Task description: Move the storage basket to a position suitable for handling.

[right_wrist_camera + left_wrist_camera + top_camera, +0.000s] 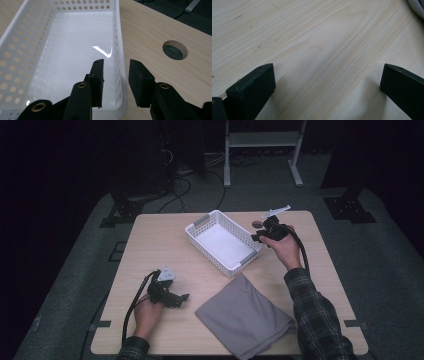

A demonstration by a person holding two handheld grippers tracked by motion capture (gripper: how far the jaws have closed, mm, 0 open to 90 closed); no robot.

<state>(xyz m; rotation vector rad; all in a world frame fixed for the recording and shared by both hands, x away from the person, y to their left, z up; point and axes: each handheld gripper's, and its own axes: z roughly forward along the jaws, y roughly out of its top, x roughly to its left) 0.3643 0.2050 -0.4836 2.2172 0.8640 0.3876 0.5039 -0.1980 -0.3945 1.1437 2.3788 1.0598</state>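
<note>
Careful: your right gripper (115, 77) straddles the basket (119, 50) wall, jaws apart and unclamped (left gripper (327, 82) gapes idle), so lifting now would drop it.

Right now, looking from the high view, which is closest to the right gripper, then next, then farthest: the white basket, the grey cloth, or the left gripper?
1. white basket, right at the right gripper, to its left.
2. grey cloth, at the table's near edge.
3. left gripper, far across at the near left.
</note>
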